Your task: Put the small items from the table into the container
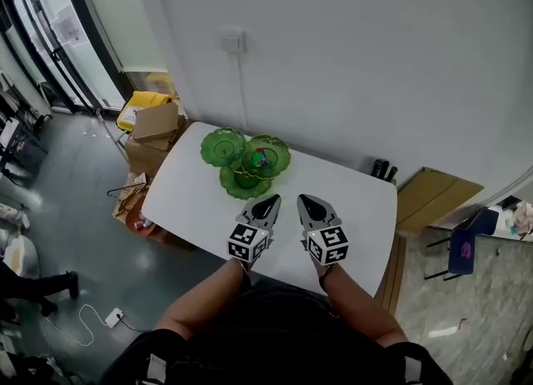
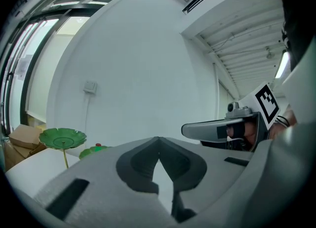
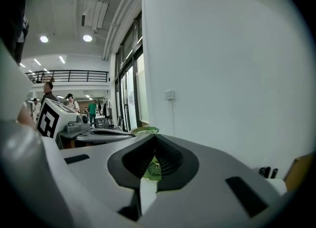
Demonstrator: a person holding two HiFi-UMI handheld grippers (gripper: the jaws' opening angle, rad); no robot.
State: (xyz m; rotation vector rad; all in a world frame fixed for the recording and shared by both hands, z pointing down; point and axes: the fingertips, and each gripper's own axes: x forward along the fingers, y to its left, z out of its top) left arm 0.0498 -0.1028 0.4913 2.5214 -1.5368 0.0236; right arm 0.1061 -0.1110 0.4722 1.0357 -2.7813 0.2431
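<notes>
At the far side of the white bench, close to the wall, the container is standing: a green stand of three leaf-shaped dishes with ruffled rims. Small colourful items, red, green and blue, are lying in the right-hand dish. I am holding both tongs over the near edge of the bench, well apart from the stand. The left tongs are pressed together with nothing between them, and so are the right tongs. The left gripper view is showing me what the head view is flattening: one dish is sitting side-on atop a thin stem, raised above another, with a red piece peeking over the lower one. The right gripper view is catching only a sliver of green through the notch behind its closed tips, plus people standing far off at the left.
</notes>
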